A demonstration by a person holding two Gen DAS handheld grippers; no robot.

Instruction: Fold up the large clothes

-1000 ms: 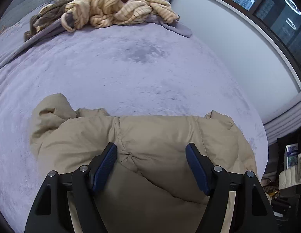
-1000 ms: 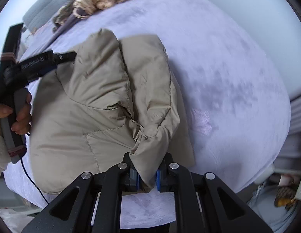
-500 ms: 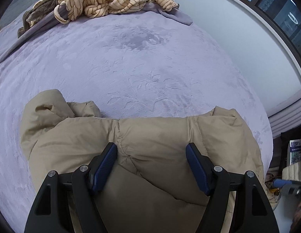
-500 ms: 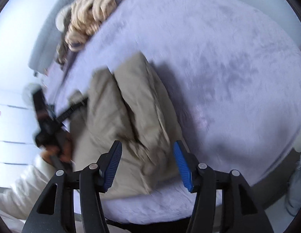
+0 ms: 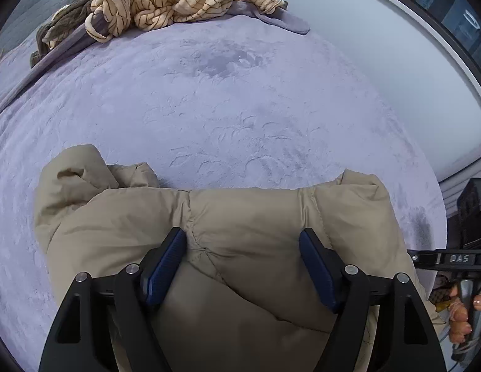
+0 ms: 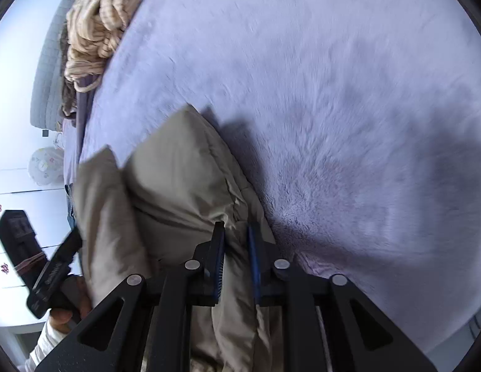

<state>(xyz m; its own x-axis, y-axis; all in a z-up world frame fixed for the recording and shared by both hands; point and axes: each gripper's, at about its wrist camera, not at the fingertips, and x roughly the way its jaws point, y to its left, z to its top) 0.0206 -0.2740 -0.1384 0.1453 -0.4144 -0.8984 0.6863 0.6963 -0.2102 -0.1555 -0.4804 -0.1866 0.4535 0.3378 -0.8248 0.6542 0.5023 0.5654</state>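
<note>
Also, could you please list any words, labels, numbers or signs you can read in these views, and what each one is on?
"DAS": white letters on the black bar of the right gripper's body, seen at the right edge of the left wrist view.
Printing on the left gripper's handle, seen in the right wrist view: too blurred to read.
Jacket: no text visible.

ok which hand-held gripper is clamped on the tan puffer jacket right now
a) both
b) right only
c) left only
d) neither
b: the right hand-held gripper has its jaws pinched on a fold of the tan puffer jacket, while the left hand-held gripper hangs over the jacket with its jaws wide apart.
</note>
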